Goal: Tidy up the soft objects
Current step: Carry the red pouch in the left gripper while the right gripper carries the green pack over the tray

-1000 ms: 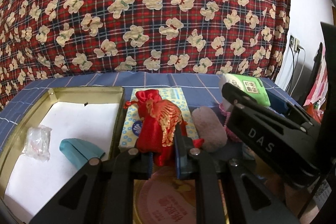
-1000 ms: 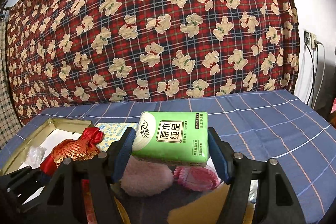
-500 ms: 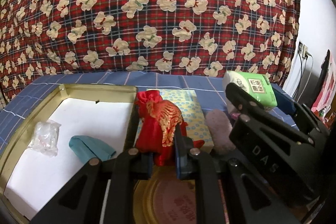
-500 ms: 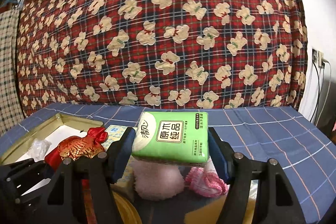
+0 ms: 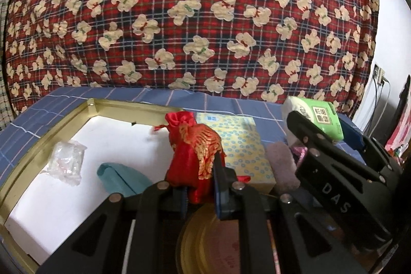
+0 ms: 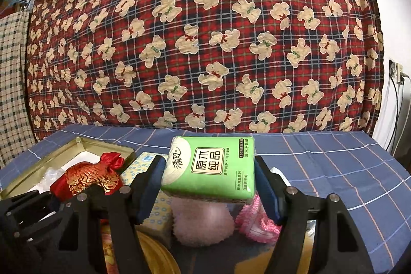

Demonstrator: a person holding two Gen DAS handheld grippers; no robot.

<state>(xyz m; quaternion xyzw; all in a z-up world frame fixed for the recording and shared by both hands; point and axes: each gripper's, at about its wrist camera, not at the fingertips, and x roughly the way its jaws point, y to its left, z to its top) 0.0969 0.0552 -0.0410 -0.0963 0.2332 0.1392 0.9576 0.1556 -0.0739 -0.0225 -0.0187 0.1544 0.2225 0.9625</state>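
My left gripper (image 5: 200, 197) is shut on a red and gold drawstring pouch (image 5: 192, 153) and holds it above the right edge of the gold tin tray (image 5: 90, 109). The pouch also shows in the right wrist view (image 6: 90, 177). My right gripper (image 6: 208, 186) is shut on a green tissue pack (image 6: 209, 166), held in the air to the right of the tray; the pack shows in the left wrist view (image 5: 318, 120). In the tray lie a teal cloth (image 5: 120, 177) and a clear plastic packet (image 5: 66, 162).
A yellow dotted tissue pack (image 5: 241, 145), a fluffy pink-grey pad (image 5: 281, 166) and a pink knitted piece (image 6: 259, 222) lie on the blue checked cloth (image 6: 334, 163). A round gold tin lid (image 5: 205, 240) sits under the left gripper. A red bear-print blanket (image 6: 205, 43) hangs behind.
Both grippers have lifted with their loads. The left one with the pouch has moved left toward the tray. Both grips are unchanged.
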